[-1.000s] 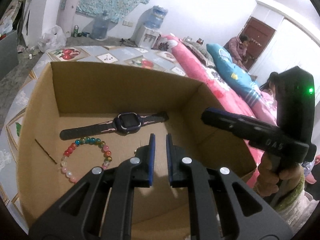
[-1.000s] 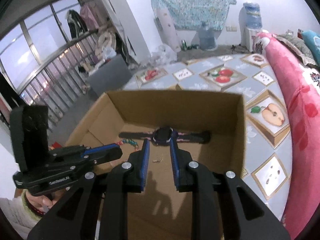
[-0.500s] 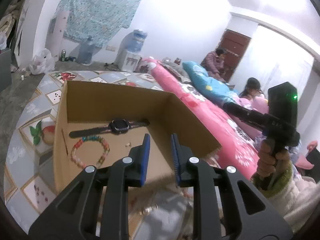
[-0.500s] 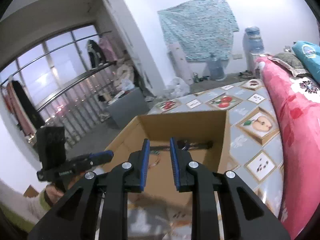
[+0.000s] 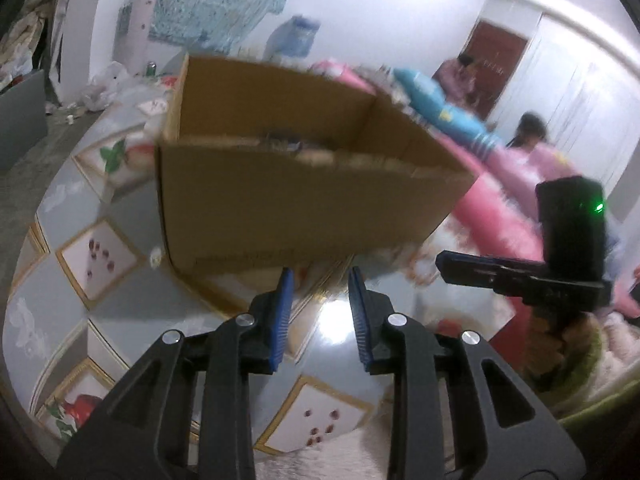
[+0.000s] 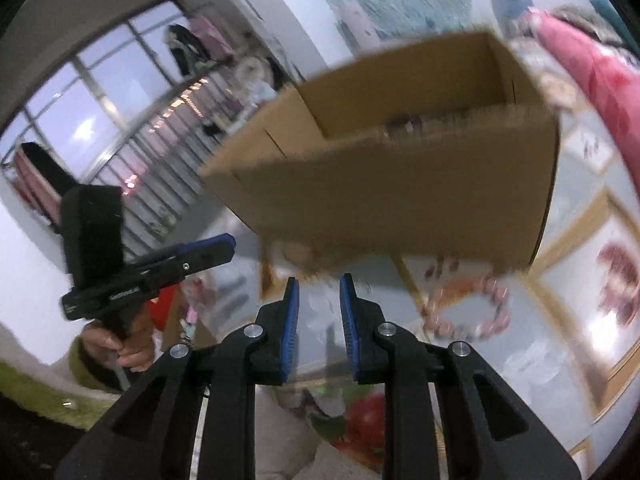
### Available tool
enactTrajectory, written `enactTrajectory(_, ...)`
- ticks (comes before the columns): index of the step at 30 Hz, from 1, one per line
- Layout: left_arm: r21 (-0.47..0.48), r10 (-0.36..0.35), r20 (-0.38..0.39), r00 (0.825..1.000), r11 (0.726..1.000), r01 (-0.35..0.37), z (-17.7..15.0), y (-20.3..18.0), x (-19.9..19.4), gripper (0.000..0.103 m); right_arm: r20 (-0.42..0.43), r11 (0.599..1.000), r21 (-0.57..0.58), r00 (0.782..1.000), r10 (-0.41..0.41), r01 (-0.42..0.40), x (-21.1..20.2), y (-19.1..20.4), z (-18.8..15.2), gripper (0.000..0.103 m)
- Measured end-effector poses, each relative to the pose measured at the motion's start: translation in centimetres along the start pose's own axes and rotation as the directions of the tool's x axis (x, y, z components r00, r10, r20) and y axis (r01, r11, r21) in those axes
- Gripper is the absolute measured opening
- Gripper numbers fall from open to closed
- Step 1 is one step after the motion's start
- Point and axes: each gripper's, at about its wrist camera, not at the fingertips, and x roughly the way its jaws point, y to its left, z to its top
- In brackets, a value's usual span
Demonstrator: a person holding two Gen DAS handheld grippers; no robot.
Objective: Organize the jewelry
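Left wrist view showed the left gripper empty, jaws opening, just short of the cardboard box near wall. Right gripper stood slightly parted, empty; a beaded bracelet lay on the open tabletop beside it.

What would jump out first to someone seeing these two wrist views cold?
The open brown cardboard box fills the middle of both views, standing on the glossy fruit-patterned table cover. In the right wrist view a pink beaded bracelet lies on the cover just outside the box, right of the empty right gripper. The left gripper, jaws opening with nothing between them, hangs in front of the box.
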Motion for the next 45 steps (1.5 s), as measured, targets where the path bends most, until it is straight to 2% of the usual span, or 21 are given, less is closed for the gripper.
enactTrajectory(4,0.066,0.054,-0.038,0.998,0.997,-0.051,-0.9,-1.0,2.2,0.026,-0.039,0.998,0.022,0.998,-0.053,0.054,2.3,-0.1,-1.1,0.021)
enactTrajectory(8,0.183,0.114,-0.058,0.992,0.978,-0.101,-1.2,-2.5,4.3,0.026,-0.055,0.998,0.025,0.997,-0.056,0.058,3.2,-0.1,-1.3,0.021)
enactTrajectory(13,0.259,0.195,-0.075,0.978,0.951,-0.170,-1.6,-3.4,6.0,0.026,-0.060,0.998,0.027,0.996,-0.059,0.060,4.0,-0.3,-1.5,0.021)
enactTrajectory(20,0.327,0.198,-0.075,0.977,0.931,-0.164,-1.4,-3.9,6.5,0.020,-0.073,0.998,0.038,0.996,-0.047,0.049,5.1,-0.3,-1.4,0.021)
enactTrajectory(23,0.328,0.183,-0.076,0.980,0.933,-0.148,-1.3,-4.0,6.8,0.011,-0.074,0.998,0.036,0.996,-0.043,0.046,5.1,-0.4,-1.2,0.021)
enactTrajectory(27,0.326,0.164,-0.079,0.983,0.936,-0.130,-1.1,-3.9,7.1,0.005,-0.074,0.998,0.039,0.997,-0.038,0.041,5.1,-0.7,-1.3,0.021)
enactTrajectory(32,0.298,0.143,-0.079,0.987,0.948,-0.113,-1.2,-3.6,6.9,0.004,-0.070,0.998,0.042,0.997,-0.037,0.040,5.1,-1.0,-1.4,0.021)
enactTrajectory(37,0.229,0.103,-0.074,0.992,0.970,-0.083,-1.3,-2.6,6.4,0.002,-0.067,0.998,0.026,0.996,-0.054,0.056,4.7,-1.0,-1.4,0.021)
enactTrajectory(45,0.170,0.083,-0.059,0.995,0.983,-0.072,-1.9,-1.9,5.8,0.000,-0.045,0.996,-0.021,0.995,-0.089,0.088,4.1,0.1,-1.3,0.021)
